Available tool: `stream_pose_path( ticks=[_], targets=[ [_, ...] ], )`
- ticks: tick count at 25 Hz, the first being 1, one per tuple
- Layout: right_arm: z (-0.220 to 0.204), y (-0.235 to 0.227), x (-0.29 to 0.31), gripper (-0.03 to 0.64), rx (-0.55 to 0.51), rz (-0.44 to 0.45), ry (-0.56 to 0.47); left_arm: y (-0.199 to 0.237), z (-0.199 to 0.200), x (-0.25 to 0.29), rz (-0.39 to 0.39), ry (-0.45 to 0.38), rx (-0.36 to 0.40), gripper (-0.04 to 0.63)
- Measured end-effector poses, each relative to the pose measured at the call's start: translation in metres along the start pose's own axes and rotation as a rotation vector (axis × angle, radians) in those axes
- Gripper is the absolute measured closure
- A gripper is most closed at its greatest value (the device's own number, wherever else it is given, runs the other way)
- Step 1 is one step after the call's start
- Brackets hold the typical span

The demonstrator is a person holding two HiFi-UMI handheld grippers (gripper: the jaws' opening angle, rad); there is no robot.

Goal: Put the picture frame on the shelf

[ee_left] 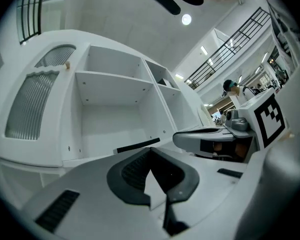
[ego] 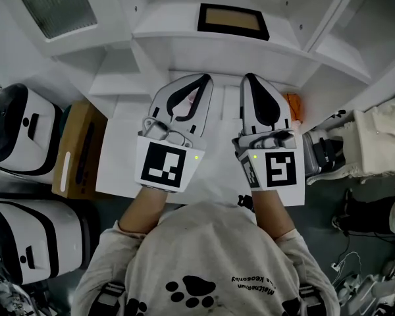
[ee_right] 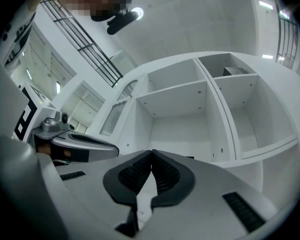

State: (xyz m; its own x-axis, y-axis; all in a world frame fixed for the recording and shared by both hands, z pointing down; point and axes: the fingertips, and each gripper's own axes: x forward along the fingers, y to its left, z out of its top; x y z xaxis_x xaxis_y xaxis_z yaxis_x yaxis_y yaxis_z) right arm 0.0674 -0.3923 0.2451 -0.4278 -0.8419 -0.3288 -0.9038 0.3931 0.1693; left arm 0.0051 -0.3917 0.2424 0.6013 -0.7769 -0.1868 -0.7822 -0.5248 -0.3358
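Observation:
The picture frame (ego: 232, 20), black-edged with a tan middle, lies flat on a board of the white shelf unit (ego: 178, 48) straight ahead. In the left gripper view its dark edge shows as the frame (ee_left: 137, 145) low in the middle compartment. My left gripper (ego: 207, 79) and right gripper (ego: 248, 78) hover side by side just below and in front of that board, apart from the frame. Both are shut with nothing between the jaws. The left gripper (ee_left: 151, 150) and the right gripper (ee_right: 151, 152) show their pads pressed together at the tips.
Bare white compartments surround the frame's board. Two white-and-black cases (ego: 16, 133) and a cardboard box (ego: 79, 150) stand on the floor at the left. A white machine (ego: 375, 140) with cables sits at the right, an orange object (ego: 293, 104) beside the right gripper.

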Motion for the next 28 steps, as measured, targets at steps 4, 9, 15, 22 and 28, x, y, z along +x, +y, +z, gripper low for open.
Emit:
stream_pose_path(
  ticks=[4, 9, 15, 22, 28],
  targets=[
    [0.005, 0.021, -0.026, 0.582, 0.001, 0.007, -0.009, -0.016, 0.003, -0.026, -0.005, -0.013, -0.036, 0.575],
    [0.008, 0.035, -0.058, 0.582, 0.007, 0.003, -0.005, -0.031, 0.004, -0.055, 0.019, -0.029, -0.101, 0.575],
    [-0.005, 0.047, -0.086, 0.582, 0.000, 0.017, 0.028, -0.053, -0.008, -0.075, 0.021, -0.005, -0.131, 0.575],
    [-0.019, 0.052, -0.113, 0.583, 0.018, 0.046, 0.050, -0.078, -0.021, -0.084, 0.023, 0.010, -0.182, 0.575],
    [-0.043, 0.055, -0.130, 0.581, 0.030, 0.085, 0.107, -0.098, -0.039, -0.086, 0.025, 0.041, -0.191, 0.575]
  ],
)
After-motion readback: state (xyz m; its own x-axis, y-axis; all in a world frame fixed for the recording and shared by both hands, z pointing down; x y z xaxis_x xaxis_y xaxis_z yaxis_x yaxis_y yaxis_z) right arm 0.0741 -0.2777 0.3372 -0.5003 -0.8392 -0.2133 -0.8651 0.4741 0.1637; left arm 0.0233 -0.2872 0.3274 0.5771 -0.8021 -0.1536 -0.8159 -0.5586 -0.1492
